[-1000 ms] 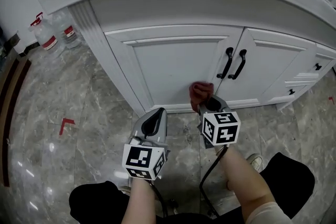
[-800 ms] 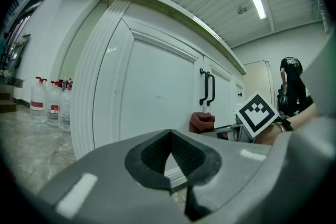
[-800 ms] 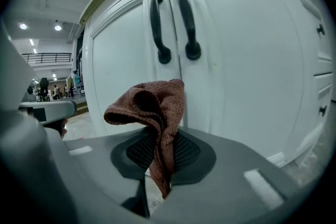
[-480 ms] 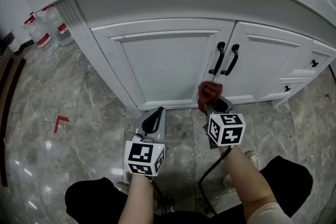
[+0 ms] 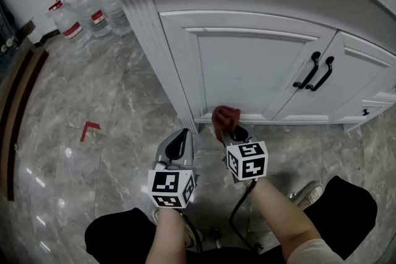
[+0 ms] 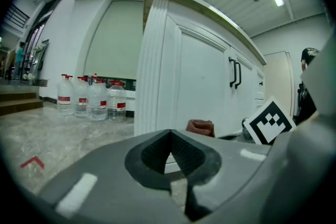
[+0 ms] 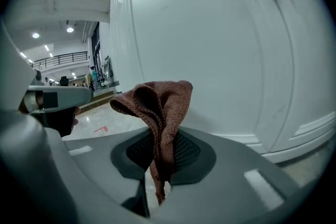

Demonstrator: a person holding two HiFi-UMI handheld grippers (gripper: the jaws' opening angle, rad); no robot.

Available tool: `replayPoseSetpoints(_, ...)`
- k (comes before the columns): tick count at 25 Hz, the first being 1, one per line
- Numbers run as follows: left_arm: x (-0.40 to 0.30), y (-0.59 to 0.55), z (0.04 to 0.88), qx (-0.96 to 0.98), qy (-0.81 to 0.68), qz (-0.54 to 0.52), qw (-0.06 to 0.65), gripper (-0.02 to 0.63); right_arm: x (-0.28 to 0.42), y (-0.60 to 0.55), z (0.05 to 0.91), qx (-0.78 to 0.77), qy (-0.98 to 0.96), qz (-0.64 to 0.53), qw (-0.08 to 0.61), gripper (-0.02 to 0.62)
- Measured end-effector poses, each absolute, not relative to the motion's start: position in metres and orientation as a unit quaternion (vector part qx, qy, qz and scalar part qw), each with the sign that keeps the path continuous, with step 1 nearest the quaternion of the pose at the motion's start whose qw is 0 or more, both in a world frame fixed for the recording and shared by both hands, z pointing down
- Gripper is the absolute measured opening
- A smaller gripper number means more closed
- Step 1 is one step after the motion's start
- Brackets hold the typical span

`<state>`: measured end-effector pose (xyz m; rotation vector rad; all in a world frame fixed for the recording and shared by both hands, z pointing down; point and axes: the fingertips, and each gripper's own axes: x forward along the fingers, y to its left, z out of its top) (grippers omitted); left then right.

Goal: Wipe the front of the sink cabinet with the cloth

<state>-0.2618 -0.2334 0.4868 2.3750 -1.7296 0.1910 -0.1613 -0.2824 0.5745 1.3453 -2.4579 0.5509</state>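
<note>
A white sink cabinet (image 5: 247,65) with two black door handles (image 5: 314,71) fills the top of the head view. My right gripper (image 5: 230,130) is shut on a reddish-brown cloth (image 5: 225,119), which sits against the bottom rail of the left door. In the right gripper view the cloth (image 7: 160,107) stands bunched up from the shut jaws, close to the white door (image 7: 210,44). My left gripper (image 5: 179,144) hangs low over the floor just left of the right one, shut with nothing in it. The left gripper view shows the cabinet corner post (image 6: 152,65) and the cloth (image 6: 201,127) beyond it.
Several clear water bottles (image 5: 86,9) with red caps stand on the marble floor left of the cabinet. A red tape mark (image 5: 88,129) lies on the floor at left. A dark wooden step (image 5: 18,102) runs along the far left. My shoe (image 5: 304,193) is at lower right.
The right gripper has carried the cloth leftward along the cabinet's lower rail, from below the handles to the left door's lower part. The head view has shifted so the cabinet sits further right.
</note>
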Motion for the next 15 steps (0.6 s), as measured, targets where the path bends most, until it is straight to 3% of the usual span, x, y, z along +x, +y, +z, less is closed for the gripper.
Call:
replayPoseSetpoints(8,-0.315,-0.223,0.498,0.775,-0.618,0.064,0.114,0.0,-0.249,-0.29,0.598,0.423,-0.87,0.199,0.155,0.086)
replayPoseSetpoints(15,-0.323,-0.227,0.502,0.774,-0.619,0.067,0.114,0.0,-0.246,-0.305,0.61,0.443,-0.857,0.216,0.152,0.087)
